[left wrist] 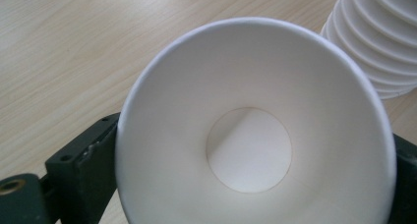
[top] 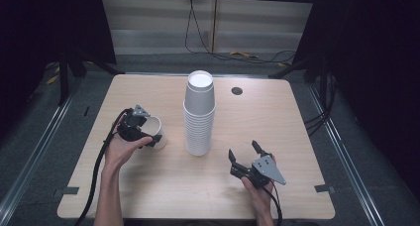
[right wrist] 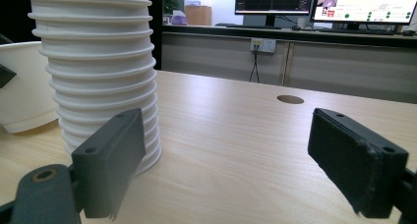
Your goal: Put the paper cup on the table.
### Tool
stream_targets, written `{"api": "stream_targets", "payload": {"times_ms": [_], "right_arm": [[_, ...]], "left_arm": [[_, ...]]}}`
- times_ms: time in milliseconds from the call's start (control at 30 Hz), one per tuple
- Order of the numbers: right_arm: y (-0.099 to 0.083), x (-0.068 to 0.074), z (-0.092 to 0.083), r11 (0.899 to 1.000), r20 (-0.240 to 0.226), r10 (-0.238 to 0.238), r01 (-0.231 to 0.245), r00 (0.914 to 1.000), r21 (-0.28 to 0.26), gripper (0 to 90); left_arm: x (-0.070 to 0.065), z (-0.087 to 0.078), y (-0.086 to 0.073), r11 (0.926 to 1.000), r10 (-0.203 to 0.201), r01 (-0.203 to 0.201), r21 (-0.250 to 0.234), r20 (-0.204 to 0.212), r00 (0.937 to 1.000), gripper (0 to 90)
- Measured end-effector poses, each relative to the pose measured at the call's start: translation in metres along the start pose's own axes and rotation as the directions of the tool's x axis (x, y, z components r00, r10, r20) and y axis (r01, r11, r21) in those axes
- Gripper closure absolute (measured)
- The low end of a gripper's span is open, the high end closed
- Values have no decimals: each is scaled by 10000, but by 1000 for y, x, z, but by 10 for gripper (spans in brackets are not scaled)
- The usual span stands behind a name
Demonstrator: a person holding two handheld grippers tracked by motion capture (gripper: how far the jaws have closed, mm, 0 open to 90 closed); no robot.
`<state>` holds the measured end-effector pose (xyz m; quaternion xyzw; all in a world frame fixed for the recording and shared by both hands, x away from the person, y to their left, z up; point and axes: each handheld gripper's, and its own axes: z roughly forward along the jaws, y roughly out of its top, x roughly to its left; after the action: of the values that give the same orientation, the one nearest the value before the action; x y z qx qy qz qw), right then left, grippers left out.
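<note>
A tall stack of white paper cups [top: 199,115] stands upside down in the middle of the wooden table [top: 277,137]. To its left my left gripper [top: 148,137] is shut on a single white paper cup [top: 154,129]. In the left gripper view this cup [left wrist: 255,130] faces me with its open mouth, a black jaw on each side, and the stack [left wrist: 383,42] is at the upper right. My right gripper [top: 245,154] stands open near the front right of the stack, nothing between its jaws. In the right gripper view the stack [right wrist: 98,62] rises at the left behind the left jaw.
A small round hole [top: 236,90] sits in the table behind the stack. Cables [top: 198,32] lie on the floor beyond the far edge. Bare table surface stretches to the right of the stack and along the front edge.
</note>
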<state>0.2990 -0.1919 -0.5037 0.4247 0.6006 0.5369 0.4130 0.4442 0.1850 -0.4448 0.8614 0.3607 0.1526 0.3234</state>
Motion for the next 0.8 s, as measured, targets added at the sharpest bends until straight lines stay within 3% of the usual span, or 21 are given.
{"api": "stream_targets", "payload": {"times_ms": [67, 367, 533, 633, 800], "right_arm": [[0, 0, 0, 10000, -2, -5, 5, 10000, -3, 138], [0, -1, 0, 9999, 26, 147, -147, 9999, 5, 136], [0, -1, 0, 9999, 24, 139, -139, 9999, -10, 137], [0, -2, 0, 9999, 22, 126, -126, 9999, -35, 137], [0, -2, 0, 9999, 0, 145, -145, 9999, -16, 137]], "left_arm": [[0, 2, 0, 9999, -117, 117, -87, 46, 9999, 49], [1, 7, 0, 9992, 91, -90, -380, 41, 9999, 49], [0, 13, -1, 9996, 202, -196, -181, 345, 9992, 65], [1, 16, -2, 9997, 58, -53, -228, 185, 9998, 78], [1, 21, -4, 9999, 22, -17, -125, 405, 9992, 124]]}}
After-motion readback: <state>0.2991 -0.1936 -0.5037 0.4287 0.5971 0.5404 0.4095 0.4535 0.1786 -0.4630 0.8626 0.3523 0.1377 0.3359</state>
